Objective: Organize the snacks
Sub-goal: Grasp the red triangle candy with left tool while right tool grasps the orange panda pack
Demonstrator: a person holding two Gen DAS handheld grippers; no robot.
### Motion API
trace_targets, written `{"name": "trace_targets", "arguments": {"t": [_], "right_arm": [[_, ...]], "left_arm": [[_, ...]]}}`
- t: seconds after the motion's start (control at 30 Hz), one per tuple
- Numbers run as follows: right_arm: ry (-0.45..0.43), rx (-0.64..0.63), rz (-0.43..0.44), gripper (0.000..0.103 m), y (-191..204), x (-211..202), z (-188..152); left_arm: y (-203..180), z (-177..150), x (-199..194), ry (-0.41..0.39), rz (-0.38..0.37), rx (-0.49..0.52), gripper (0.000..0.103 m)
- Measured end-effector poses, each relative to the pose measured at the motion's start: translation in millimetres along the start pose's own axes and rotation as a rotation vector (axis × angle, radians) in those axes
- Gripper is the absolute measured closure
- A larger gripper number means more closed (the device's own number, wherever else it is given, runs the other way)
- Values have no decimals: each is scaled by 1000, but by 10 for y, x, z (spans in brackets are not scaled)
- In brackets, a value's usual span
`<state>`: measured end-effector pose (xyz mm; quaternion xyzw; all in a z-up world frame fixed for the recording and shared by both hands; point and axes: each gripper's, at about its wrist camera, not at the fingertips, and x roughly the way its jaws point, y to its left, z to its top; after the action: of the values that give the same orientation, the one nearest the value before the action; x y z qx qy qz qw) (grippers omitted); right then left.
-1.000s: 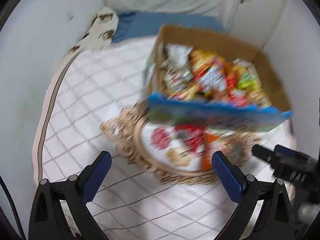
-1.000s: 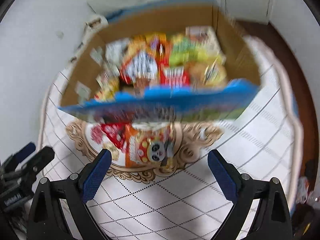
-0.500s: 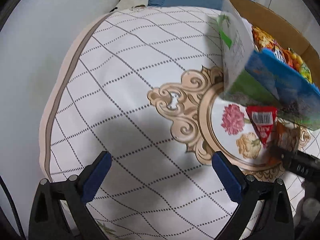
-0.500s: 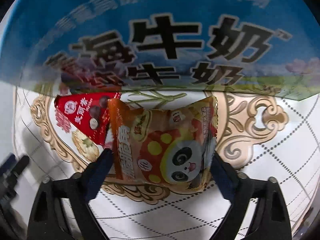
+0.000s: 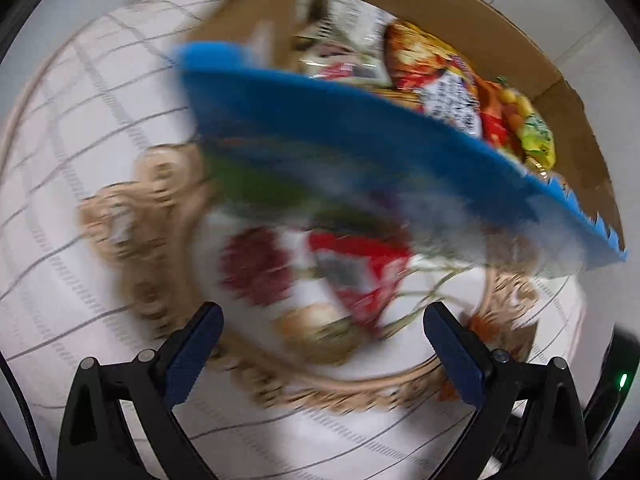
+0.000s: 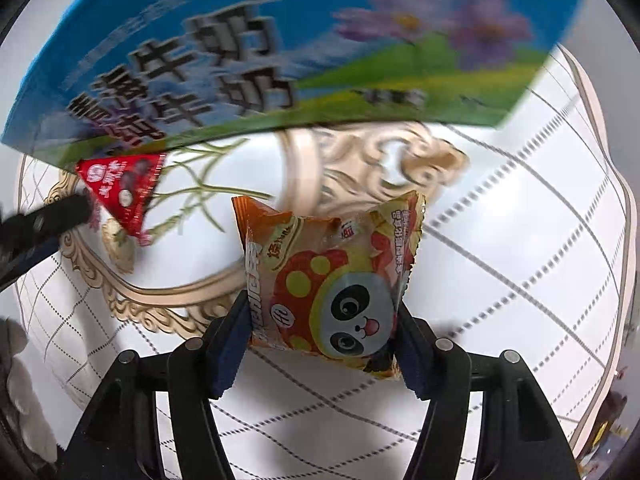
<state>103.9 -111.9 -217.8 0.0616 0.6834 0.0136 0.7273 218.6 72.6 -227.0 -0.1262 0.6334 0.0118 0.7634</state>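
My right hand-held gripper (image 6: 320, 332) is closing on the panda bag (image 6: 332, 276) lying between its jaws on the bed (image 6: 500, 240), while the left (image 5: 320, 344) stays released above the red packet (image 5: 360, 276).

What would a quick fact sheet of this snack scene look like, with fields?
surface: quilted cover with grid lines and an ornate flower medallion
box: open carton with a blue printed front, full of snack packs
loose snacks: orange panda packet; red triangular packet
right gripper: jaws closing, panda packet between them, pads at its sides
left gripper: open, nothing between the jaws, above the red triangular packet
picture quality: left view heavily blurred
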Motion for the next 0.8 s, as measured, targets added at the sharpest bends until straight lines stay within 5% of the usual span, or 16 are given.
{"name": "trace_targets", "arguments": {"t": [0.13, 0.17, 0.3, 0.63, 0.8], "right_arm": [[-6, 28, 8, 36, -110, 6, -19], [-5, 32, 8, 36, -132, 2, -32], [16, 19, 13, 37, -185, -15, -140], [153, -39, 51, 37, -369, 46, -742], [166, -59, 46, 36, -361, 78, -891]], "left_arm": [[-194, 51, 181, 12, -3, 23, 53], [-214, 45, 217, 17, 2, 25, 57], [-270, -81, 218, 5, 14, 64, 63], [-244, -1096, 118, 171, 27, 170, 66], [-272, -1274, 143, 180, 50, 185, 65]]}}
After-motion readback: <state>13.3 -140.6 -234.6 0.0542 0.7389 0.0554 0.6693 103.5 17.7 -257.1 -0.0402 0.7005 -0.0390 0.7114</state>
